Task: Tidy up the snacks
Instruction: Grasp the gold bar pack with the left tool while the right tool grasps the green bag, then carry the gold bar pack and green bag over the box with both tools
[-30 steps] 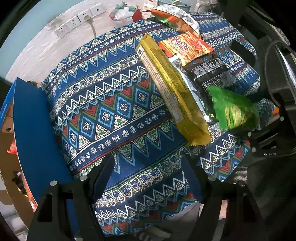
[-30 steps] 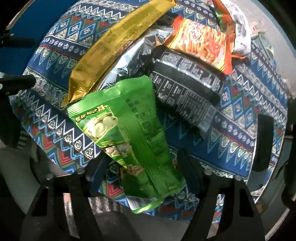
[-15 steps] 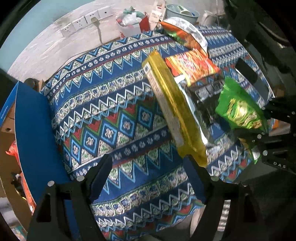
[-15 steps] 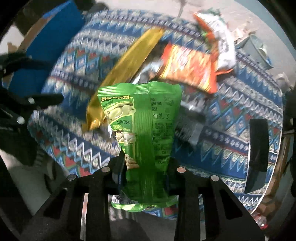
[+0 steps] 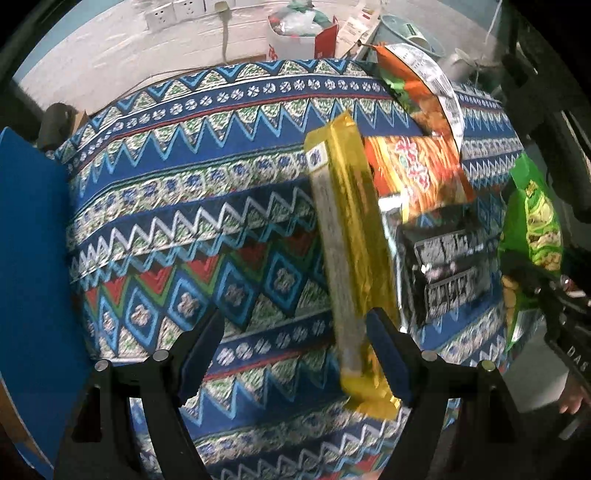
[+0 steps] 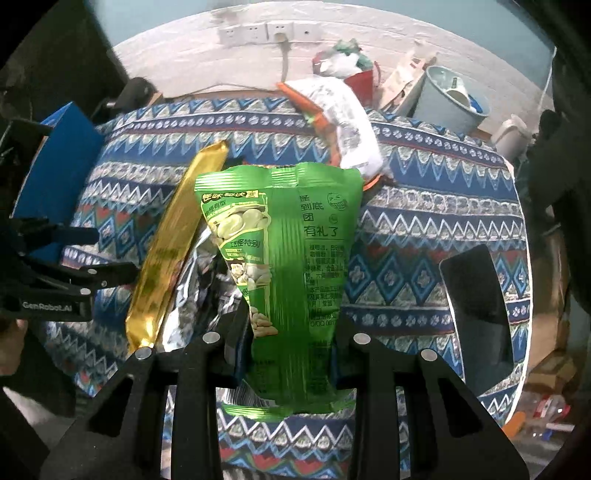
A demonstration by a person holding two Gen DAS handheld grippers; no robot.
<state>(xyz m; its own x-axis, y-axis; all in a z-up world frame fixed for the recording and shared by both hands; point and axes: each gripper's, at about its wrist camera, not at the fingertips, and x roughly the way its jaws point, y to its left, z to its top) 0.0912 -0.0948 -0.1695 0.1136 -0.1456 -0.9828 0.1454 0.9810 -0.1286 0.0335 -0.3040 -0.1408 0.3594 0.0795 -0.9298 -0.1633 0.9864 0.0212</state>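
My right gripper (image 6: 288,347) is shut on a green snack bag (image 6: 291,258) and holds it upright above the table; the bag also shows at the right of the left wrist view (image 5: 535,236). My left gripper (image 5: 295,354) is open and empty, low over the patterned tablecloth (image 5: 184,229), its right finger beside the near end of a long gold packet (image 5: 351,251). An orange snack bag (image 5: 417,173), a black packet (image 5: 450,269) and an orange-and-white bag (image 5: 424,77) lie right of the gold packet.
A blue box flap (image 5: 29,258) stands at the table's left edge. A black phone-like slab (image 6: 476,314) lies on the cloth at right. Behind the table are wall sockets (image 6: 258,31), a grey bin (image 6: 450,99) and a red bag of rubbish (image 6: 347,70).
My right gripper closed on the green bag and lifted it upright off the pile. My left gripper moved forward and right toward the gold packet's near end.
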